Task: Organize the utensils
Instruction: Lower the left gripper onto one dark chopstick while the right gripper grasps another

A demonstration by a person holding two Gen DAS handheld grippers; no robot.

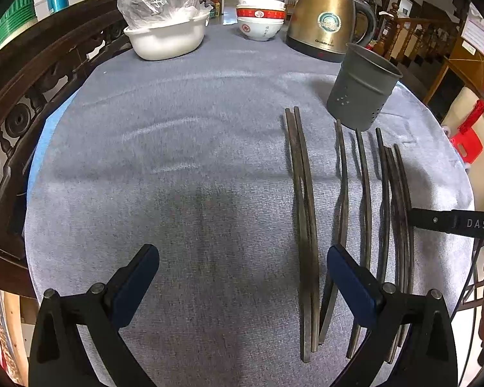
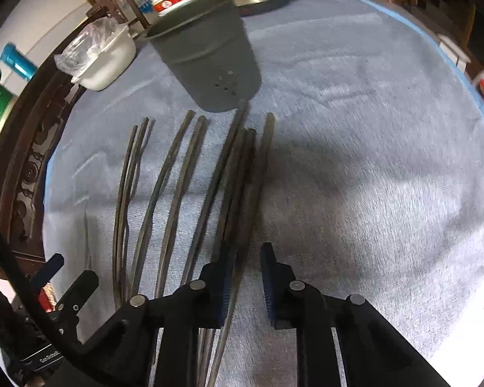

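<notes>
Several dark chopsticks (image 1: 306, 225) lie side by side on the grey cloth (image 1: 177, 161), pointing toward a grey perforated utensil holder (image 1: 361, 90) that stands upright behind them. My left gripper (image 1: 242, 258) is open wide above the cloth, its right finger over the chopsticks and nothing between the pads. In the right wrist view my right gripper (image 2: 247, 258) hangs over the rightmost bundle of chopsticks (image 2: 242, 167). Its jaws are narrow; a chopstick runs between them against the left pad, and cloth shows beside the right pad. The holder (image 2: 209, 58) stands beyond the chopsticks.
At the table's far side stand a white basin with a plastic bag (image 1: 167, 38), stacked bowls (image 1: 259, 19) and a golden kettle (image 1: 322, 19). A dark carved chair back (image 1: 32, 96) borders the left edge. A red stool (image 1: 468, 138) sits past the right edge.
</notes>
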